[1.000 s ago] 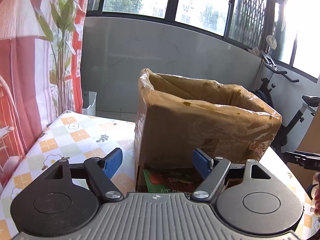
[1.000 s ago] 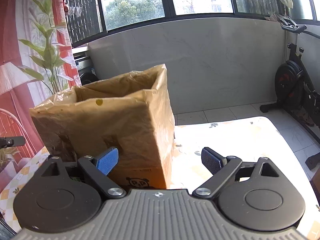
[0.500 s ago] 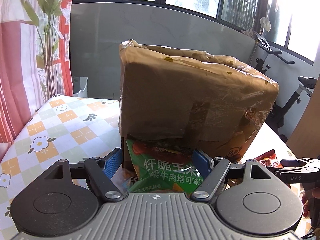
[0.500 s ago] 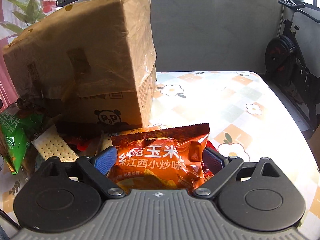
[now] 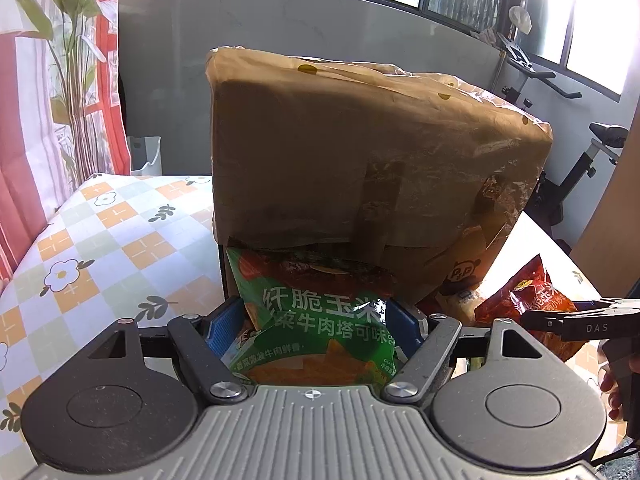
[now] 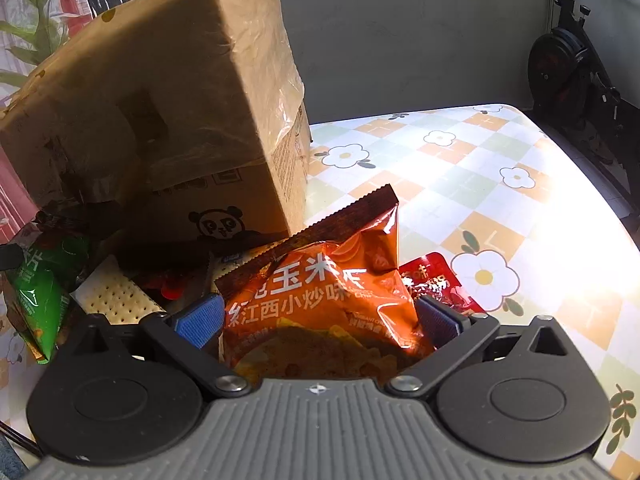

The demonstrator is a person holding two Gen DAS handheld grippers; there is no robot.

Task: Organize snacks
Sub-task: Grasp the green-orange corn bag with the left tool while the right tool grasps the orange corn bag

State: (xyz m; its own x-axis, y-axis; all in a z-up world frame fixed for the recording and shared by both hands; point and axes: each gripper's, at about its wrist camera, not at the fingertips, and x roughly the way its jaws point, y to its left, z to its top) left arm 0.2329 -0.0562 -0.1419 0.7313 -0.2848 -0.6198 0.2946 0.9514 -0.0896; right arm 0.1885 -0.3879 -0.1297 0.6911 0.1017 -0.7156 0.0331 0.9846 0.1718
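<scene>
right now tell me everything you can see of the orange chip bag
The orange chip bag is glossy foil, puffed and creased, with white Chinese lettering, a chip picture low down and a dark serrated top seal. It leans tilted on the snack pile in front of the cardboard box, partly over a small red packet. It sits between the fingers of the right claw, whose jaws are opening.

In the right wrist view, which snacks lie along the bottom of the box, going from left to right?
Green chip bag → cracker pack → orange chip bag → red snack packet.
</scene>
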